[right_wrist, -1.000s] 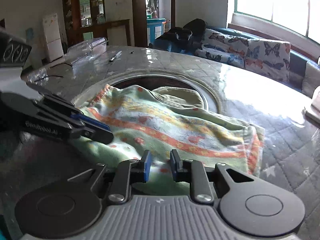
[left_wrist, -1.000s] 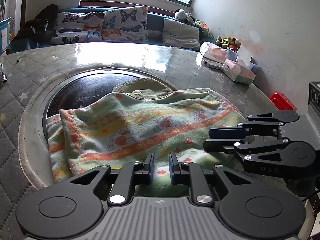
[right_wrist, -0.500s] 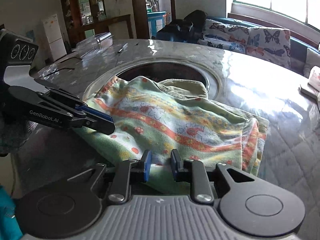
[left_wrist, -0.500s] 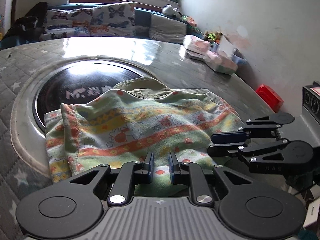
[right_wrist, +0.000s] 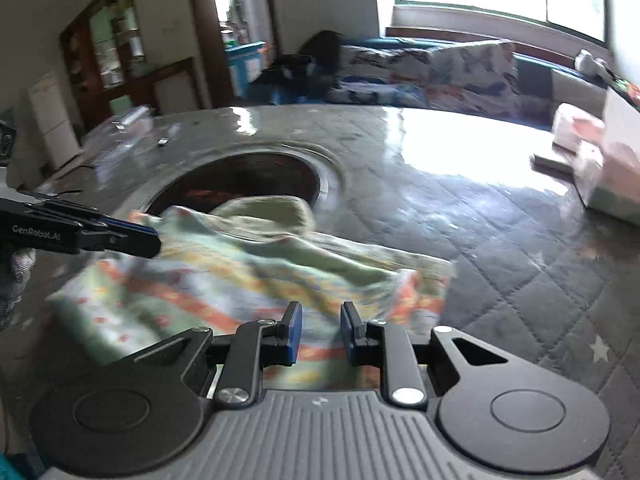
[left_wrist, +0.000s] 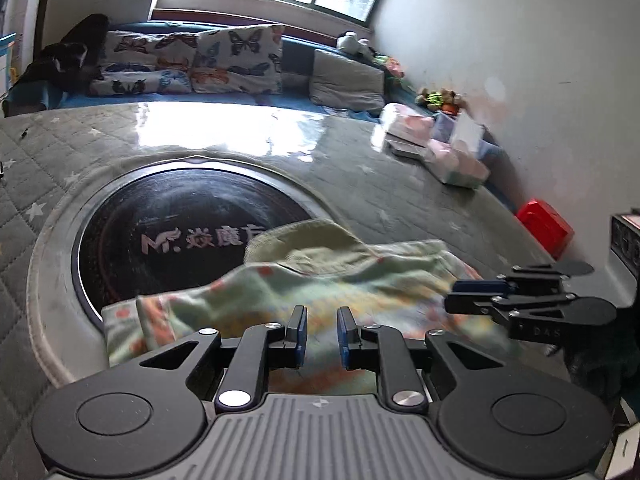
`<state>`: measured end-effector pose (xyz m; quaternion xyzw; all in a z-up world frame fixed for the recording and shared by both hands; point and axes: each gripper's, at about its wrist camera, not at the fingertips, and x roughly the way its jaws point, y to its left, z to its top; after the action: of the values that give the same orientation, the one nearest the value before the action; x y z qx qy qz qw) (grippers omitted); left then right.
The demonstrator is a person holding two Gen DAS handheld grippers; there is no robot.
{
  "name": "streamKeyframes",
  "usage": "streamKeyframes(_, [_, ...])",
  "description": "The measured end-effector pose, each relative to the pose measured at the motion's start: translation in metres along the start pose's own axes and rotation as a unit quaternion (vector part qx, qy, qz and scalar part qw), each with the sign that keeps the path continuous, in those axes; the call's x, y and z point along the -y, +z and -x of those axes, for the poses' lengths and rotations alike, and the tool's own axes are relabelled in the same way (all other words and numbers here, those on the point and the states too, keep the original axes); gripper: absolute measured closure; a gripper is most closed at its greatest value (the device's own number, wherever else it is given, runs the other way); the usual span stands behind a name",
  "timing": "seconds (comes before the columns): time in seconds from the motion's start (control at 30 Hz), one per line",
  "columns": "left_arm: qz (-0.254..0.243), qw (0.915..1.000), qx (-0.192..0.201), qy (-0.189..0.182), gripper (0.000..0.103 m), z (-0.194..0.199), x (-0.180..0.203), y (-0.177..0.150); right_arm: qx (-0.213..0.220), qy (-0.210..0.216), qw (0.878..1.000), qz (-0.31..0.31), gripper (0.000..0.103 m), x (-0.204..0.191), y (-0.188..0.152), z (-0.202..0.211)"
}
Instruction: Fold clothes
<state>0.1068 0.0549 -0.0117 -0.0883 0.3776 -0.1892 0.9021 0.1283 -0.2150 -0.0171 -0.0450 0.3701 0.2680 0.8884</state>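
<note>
A folded green garment with orange and yellow stripes and red dots [left_wrist: 320, 284] lies on the table's near side, partly over the dark round inset; it also shows in the right wrist view [right_wrist: 240, 280], blurred. My left gripper [left_wrist: 319, 334] has its jaws slightly apart over the garment's near edge, with nothing clearly pinched. My right gripper [right_wrist: 318, 334] stands the same way over the other end. Each gripper also shows from the side in the other's view: the right [left_wrist: 520, 300], the left [right_wrist: 80, 232].
The round table [left_wrist: 360, 168] has a grey quilted cover and a dark glass inset [left_wrist: 192, 232]. Tissue packs [left_wrist: 452, 160] and a red box [left_wrist: 544, 226] sit at the right edge by the wall. A sofa with butterfly cushions [left_wrist: 200, 60] stands behind.
Both grippers have pulled back toward the table's near edge and the garment has slid with them, uncovering more of the dark inset. The garment is motion-blurred now.
</note>
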Motion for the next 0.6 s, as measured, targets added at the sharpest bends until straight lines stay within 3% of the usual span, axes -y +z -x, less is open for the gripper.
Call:
streamKeyframes(0.13, [0.016,0.9996,-0.013,0.020,0.086,-0.019,-0.015,0.005,-0.004,-0.004,1.000,-0.009,0.084,0.009,-0.005,-0.002])
streamKeyframes(0.33, [0.020,0.9995,0.006,0.025,0.087,-0.010,-0.022,0.008,0.007,-0.005,1.000,0.005,0.083,0.006,0.006,-0.002])
streamKeyframes(0.47, [0.020,0.9988,-0.008,0.044,0.086,-0.021,-0.029,0.008,0.002,-0.008,1.000,-0.001,0.083,0.008,0.012,-0.018])
streamKeyframes(0.6, [0.039,0.9985,-0.003,0.039,0.085,-0.013,-0.036,0.007,0.003,-0.014,1.000,0.010,0.082,0.003,0.014,-0.017])
